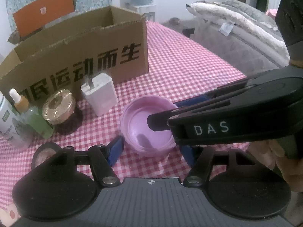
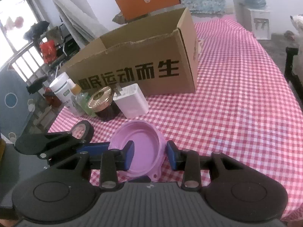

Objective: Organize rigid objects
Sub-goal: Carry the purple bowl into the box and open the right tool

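A: Entry. The shallow round pink plastic lid (image 2: 140, 147) lies open side up on the red-and-white checked tablecloth (image 2: 236, 94), near the front edge and well clear of the box. Tongs?

B: Right gripper (image 2: 149, 155) straddles the lid's wall at the 3 o'clock side, one blue pad inside the dish, one outside. Whether the pads press on the wall I cannot tell. Left gripper (image 1: 151, 149) is released: its pads stand either side of the lid, with a gap showing at the one pad I can see clearly.

A: Progress?

B: Judged early. Nothing I can see has gone into the brown corrugated cardboard box with black printed characters (image 2: 144, 64) at 12 o'clock of the lid. Its top is open; the floor is hidden, so contents unknown.

A: What is left?

B: A row against the box front, at 10 to 11 o'clock of the lid: white plug-in charger block (image 2: 130, 100), gold-capped dark round jar (image 2: 103, 102), green dropper bottle (image 2: 82, 100), white cylindrical bottle (image 2: 62, 92). A black tape roll (image 2: 83, 130) lies at 9 o'clock. The lid itself holds nothing.
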`<state>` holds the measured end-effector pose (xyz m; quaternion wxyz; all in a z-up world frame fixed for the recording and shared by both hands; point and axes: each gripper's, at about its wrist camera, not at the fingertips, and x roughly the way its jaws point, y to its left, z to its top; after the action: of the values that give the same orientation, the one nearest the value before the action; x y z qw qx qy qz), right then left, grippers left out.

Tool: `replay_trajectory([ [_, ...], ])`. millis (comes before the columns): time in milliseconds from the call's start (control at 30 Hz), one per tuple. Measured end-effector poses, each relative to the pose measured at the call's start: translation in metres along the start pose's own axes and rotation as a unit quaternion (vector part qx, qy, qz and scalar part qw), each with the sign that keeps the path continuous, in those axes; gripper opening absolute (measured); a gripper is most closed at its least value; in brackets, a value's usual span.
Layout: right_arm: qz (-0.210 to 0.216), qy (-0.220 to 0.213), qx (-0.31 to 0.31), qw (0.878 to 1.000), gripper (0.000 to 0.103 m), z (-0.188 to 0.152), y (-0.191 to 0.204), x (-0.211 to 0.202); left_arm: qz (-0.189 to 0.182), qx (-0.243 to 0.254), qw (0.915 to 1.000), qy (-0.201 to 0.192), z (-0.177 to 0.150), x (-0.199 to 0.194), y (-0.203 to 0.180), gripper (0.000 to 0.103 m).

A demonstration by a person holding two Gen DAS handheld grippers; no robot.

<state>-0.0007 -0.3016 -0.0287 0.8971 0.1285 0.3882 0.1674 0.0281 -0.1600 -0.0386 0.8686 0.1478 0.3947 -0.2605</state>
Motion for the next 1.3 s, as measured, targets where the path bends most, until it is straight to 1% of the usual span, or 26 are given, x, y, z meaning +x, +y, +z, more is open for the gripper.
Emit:
replay_trajectory([
  [133,-0.003,-0.019,-0.008,1.000,0.040,0.003,0.007,-0.015,0.007,0.004,0.9997,-0.024,0.003,-0.019,-0.004,0.065],
  [300,-0.009,-0.060,-0.032,0.998,0.040,0.012,0.024,-0.044,0.015,0.004,0.9978,-0.065,0.013,-0.048,-0.005,0.065],
  [400,-0.009,-0.087,-0.048,0.995,0.040,0.024,0.033,-0.061,0.025,0.007,0.9951,-0.095,0.022,-0.066,-0.004,0.065],
  [533,-0.003,-0.127,-0.069,0.990,0.040,0.048,0.045,-0.082,0.032,0.000,0.9898,-0.139,0.040,-0.087,0.004,0.065],
  [667,0.000,-0.158,-0.098,0.983,0.040,0.079,0.059,-0.092,0.045,-0.009,0.9845,-0.169,0.064,-0.102,0.015,0.065],
  [767,0.000,-0.172,-0.116,0.978,0.040,0.102,0.068,-0.093,0.064,-0.010,0.9796,-0.190,0.081,-0.112,0.022,0.065],
  [833,0.005,-0.176,-0.125,0.976,0.040,0.116,0.075,-0.093,0.069,-0.018,0.9781,-0.196,0.092,-0.116,0.029,0.065],
  [967,0.024,-0.165,-0.131,0.977,0.040,0.149,0.082,-0.083,0.072,-0.041,0.9770,-0.197,0.112,-0.120,0.050,0.065],
  [1067,0.039,-0.138,-0.125,0.982,0.040,0.171,0.083,-0.065,0.084,-0.051,0.9760,-0.194,0.124,-0.119,0.065,0.065],
  [1133,0.057,-0.111,-0.109,0.986,0.040,0.188,0.082,-0.046,0.096,-0.055,0.9782,-0.176,0.134,-0.113,0.076,0.065],
  [1200,0.064,-0.090,-0.100,0.989,0.040,0.200,0.083,-0.030,0.099,-0.057,0.9791,-0.168,0.136,-0.108,0.086,0.065],
  [1300,0.075,-0.054,-0.097,0.991,0.040,0.215,0.081,0.001,0.103,-0.068,0.9828,-0.137,0.141,-0.092,0.104,0.065],
])
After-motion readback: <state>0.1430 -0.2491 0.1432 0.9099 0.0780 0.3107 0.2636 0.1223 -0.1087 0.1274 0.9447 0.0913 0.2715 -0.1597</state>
